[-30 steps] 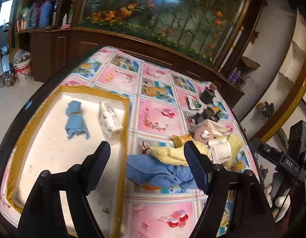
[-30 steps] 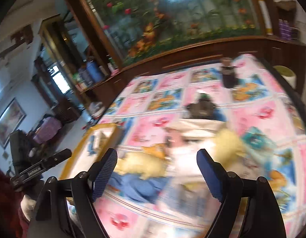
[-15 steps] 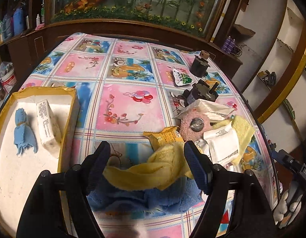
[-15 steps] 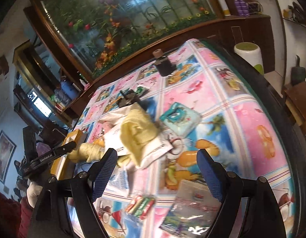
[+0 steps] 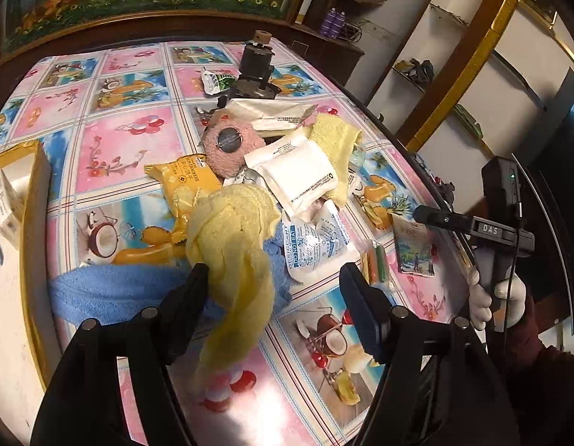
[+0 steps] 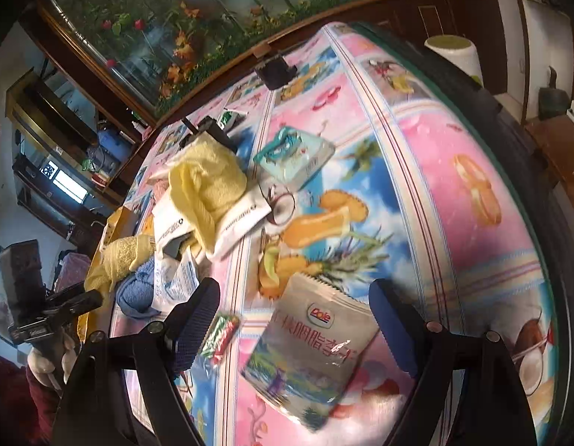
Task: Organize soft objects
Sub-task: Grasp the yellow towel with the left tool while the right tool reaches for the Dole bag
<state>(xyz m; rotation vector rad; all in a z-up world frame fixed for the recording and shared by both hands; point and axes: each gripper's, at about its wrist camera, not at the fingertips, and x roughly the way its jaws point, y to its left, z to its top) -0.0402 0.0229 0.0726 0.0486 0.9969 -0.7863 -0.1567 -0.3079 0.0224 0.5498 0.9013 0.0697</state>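
My left gripper (image 5: 273,301) stood wide open, holding nothing; the yellow cloth (image 5: 231,245) lay between its fingers, against the left one, long axis running away from me over the blue towel (image 5: 112,290). My right gripper (image 6: 296,319), equally wide, hovered farther off above a snack packet (image 6: 309,349).

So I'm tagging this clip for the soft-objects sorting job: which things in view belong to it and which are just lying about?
Belongs to the job:
- yellow towel by the left gripper
- blue towel
- second yellow cloth
- pink fuzzy pad
- yellow-rimmed tray

Just lying about:
- Dole pouch between the right gripper fingers
- desiccant packet
- orange cracker pack
- white pouch
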